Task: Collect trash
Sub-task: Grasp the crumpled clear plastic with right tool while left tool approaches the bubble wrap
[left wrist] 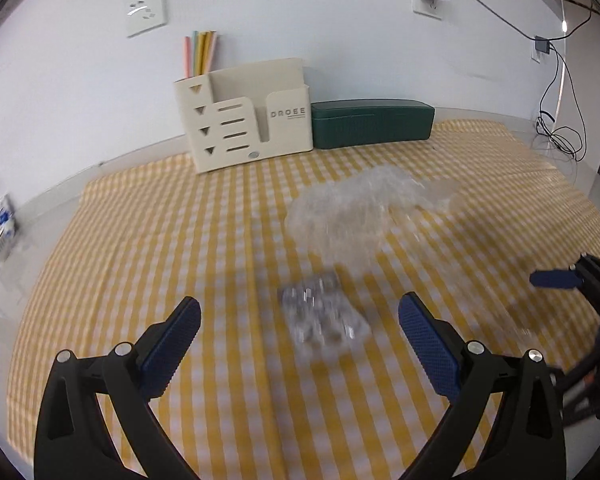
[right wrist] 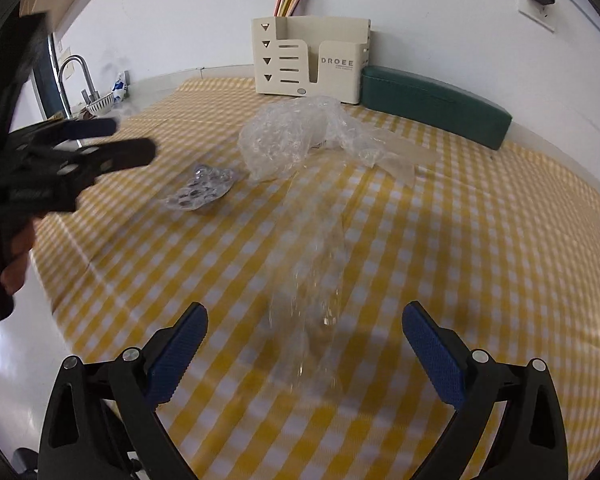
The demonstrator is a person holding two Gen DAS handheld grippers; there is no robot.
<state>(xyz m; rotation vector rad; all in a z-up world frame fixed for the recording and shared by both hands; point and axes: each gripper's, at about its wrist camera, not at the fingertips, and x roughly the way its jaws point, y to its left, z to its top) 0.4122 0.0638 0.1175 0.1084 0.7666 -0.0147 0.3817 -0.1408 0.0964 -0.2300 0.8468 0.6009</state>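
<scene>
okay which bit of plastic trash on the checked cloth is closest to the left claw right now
The flat silvery blister pack, lying straight ahead between the open left claw's fingers. The crumpled clear plastic wrap lies farther back, toward the beige organizer.

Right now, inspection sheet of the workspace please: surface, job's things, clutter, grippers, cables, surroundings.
Surface: yellow checked cloth over a pale counter, lying flat.
Job's things: blister pack in front of the left gripper; crumpled plastic wrap mid-cloth; clear film strip running toward the right gripper.
Clutter: cream organizer with coloured sticks, green case beside it, both at the wall.
Grippers: left gripper open, empty; right gripper open, empty, straddling the film.
Cables: black cables hang from two wall adapters to the counter.
Surroundings: white wall, faucet, bowl by the sink.
</scene>
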